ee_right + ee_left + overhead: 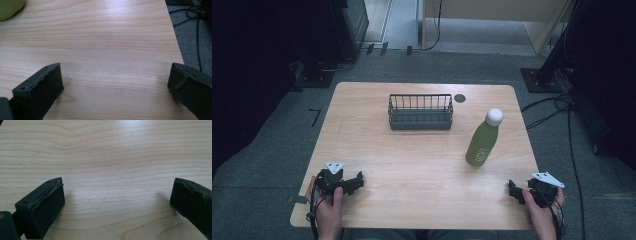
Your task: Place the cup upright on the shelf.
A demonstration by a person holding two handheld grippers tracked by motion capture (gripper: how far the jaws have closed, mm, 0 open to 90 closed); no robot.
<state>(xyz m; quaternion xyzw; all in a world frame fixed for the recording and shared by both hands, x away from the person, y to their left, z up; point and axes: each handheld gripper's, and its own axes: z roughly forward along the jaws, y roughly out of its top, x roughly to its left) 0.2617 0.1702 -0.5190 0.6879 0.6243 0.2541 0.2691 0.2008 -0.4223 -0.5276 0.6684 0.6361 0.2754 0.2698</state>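
Overhead view; two low table (422, 165) close-ups

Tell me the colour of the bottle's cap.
White: the cap tops the green bottle, clearest in the high view.

- green bottle (482, 144) — white round cap, standing upright on the table's right half, well apart from both hands.
- dark wire basket (420, 112) — upright, mid-table toward the far edge.

A green bottle (482, 145) with white cap, a dark grey wire basket (420, 112), pale wood-grain table (412, 160).
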